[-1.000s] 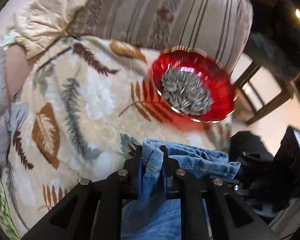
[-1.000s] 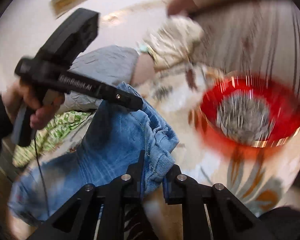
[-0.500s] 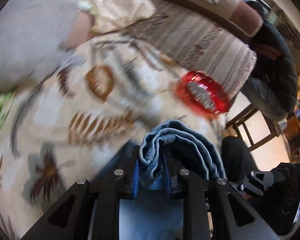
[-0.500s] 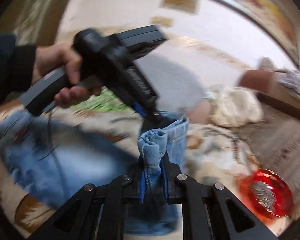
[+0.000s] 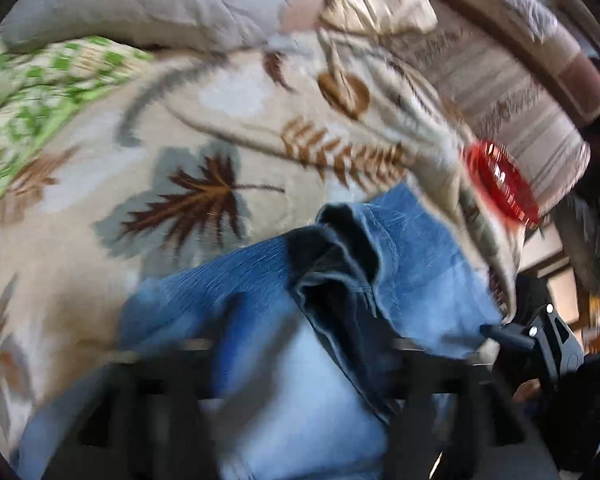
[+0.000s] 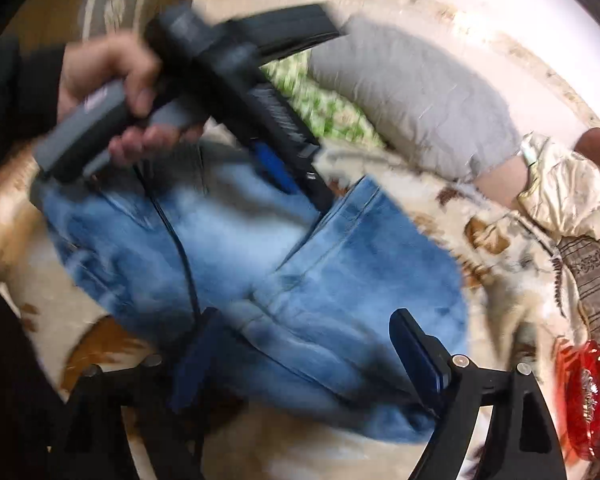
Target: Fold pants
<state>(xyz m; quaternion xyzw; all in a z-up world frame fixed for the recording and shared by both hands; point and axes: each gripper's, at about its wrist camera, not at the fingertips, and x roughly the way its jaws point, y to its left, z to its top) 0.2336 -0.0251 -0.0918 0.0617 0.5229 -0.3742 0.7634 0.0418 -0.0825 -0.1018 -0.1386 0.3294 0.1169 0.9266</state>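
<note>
Blue jeans (image 6: 340, 264) lie doubled over on a leaf-patterned blanket (image 5: 204, 128). In the left wrist view the dark folded edge of the jeans (image 5: 340, 272) rests loose in front of my left gripper (image 5: 296, 356). Its blurred jaws are opening wide, with denim lying between them but not pinched. My right gripper (image 6: 304, 320) hovers over the jeans with its jaws also opening, blue pads (image 6: 416, 352) far apart and clear of the cloth. A hand (image 6: 112, 80) holds the left gripper (image 6: 300, 178) at the far edge of the jeans.
A red bowl (image 5: 500, 184) of seeds stands on the blanket's right side, near the jeans. A grey pillow (image 6: 412, 92), a green patterned cloth (image 5: 32, 92) and a cream cloth (image 6: 560, 188) lie beyond. A striped cushion (image 5: 520, 92) borders the far right.
Both grippers, earlier shut on the jeans' edge, carried it over the rest of the pants while rolling. Their jaws have now spread and the denim has dropped free.
</note>
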